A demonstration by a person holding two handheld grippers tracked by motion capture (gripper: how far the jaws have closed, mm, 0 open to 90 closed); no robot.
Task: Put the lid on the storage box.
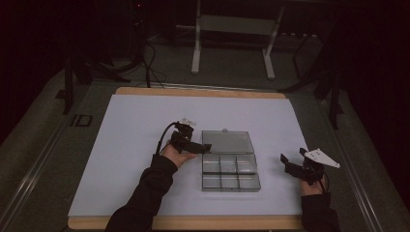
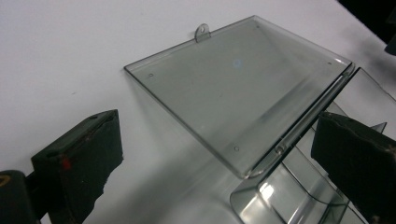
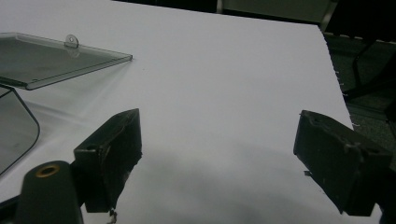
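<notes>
Organizer box open, just beside left claw

A clear plastic compartment box lies open mid-table, its hinged lid folded flat behind it.

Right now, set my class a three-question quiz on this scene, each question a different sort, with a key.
1. True or false: the clear box has its lid folded open.
2. Which gripper is nearer the box: A left, B right?
3. Fill in: the compartments number ___.

Key: 1 true; 2 A; 3 six, all looking empty.
</notes>
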